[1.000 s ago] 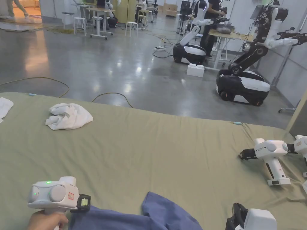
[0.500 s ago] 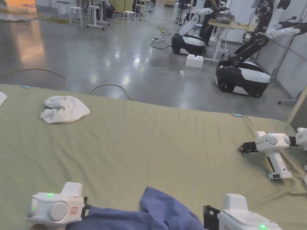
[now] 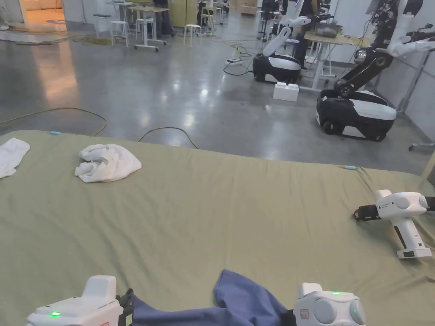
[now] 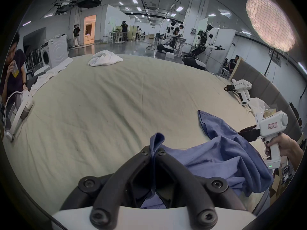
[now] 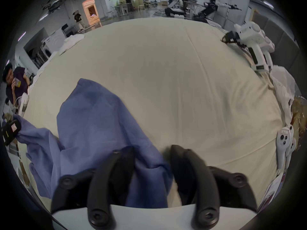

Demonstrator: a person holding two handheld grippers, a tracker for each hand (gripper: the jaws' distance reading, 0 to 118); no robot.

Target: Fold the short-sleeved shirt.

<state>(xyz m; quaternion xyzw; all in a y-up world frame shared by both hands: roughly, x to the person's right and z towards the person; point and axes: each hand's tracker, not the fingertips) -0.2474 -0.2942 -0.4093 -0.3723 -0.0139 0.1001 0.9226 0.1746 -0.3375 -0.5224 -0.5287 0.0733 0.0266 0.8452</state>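
Note:
The blue short-sleeved shirt (image 3: 240,297) lies bunched at the near edge of the olive-green bed sheet (image 3: 221,212), one corner poking up toward the middle. In the left gripper view, my left gripper (image 4: 154,150) is shut on a raised fold of the shirt (image 4: 221,152). It sits at the shirt's left end in the head view (image 3: 126,300). My right gripper (image 5: 152,152) is at the shirt's right side with its jaws apart. Blue cloth (image 5: 93,117) lies between them, against the left jaw. It is also seen in the head view (image 3: 289,316).
A crumpled white cloth (image 3: 108,163) lies at the far left and another white cloth (image 3: 10,155) at the left edge. Spare white grippers (image 3: 399,212) rest at the right. Wheeled robots (image 3: 354,112) stand on the floor beyond. A person (image 4: 13,71) sits left of the bed.
The head camera has shifted. My right gripper has come in from the lower right up to the shirt's right side. The left gripper keeps its hold.

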